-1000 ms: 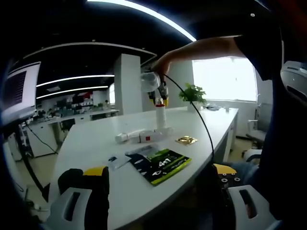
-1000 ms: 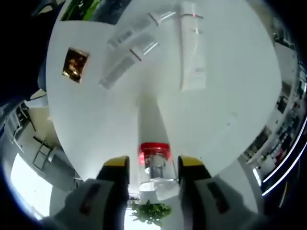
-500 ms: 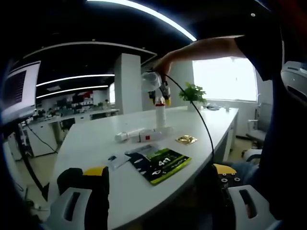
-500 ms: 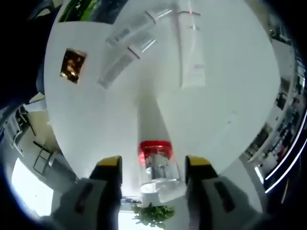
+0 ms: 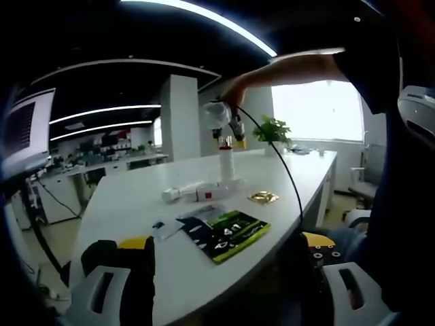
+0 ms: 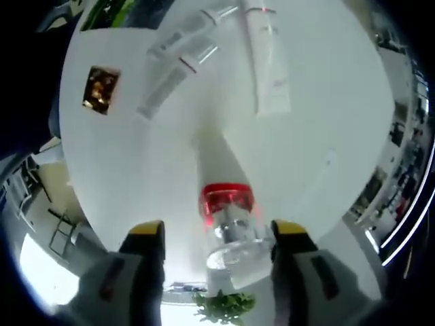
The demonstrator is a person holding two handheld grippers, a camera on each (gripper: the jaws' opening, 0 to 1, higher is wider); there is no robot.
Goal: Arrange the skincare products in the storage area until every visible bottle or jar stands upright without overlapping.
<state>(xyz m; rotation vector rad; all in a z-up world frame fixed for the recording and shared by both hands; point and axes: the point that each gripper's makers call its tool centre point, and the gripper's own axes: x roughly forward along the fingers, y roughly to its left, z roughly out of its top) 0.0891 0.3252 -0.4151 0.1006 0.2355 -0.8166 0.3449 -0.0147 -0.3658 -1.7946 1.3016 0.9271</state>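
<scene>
Bottle (image 6: 228,210): standing upright on the table (image 6: 326,122), base hiding beneath its cap.
Right tongs (image 6: 216,238): I'm spreading them wide, flanking the bottle untouched.
Left tongs (image 5: 224,255): I'm holding them wide, empty.

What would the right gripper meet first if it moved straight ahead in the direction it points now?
Most likely the upright white bottle, whose red collar and clear cap sit between the open jaws of the right gripper, and the white table after that. Depth is hard to judge.
</scene>
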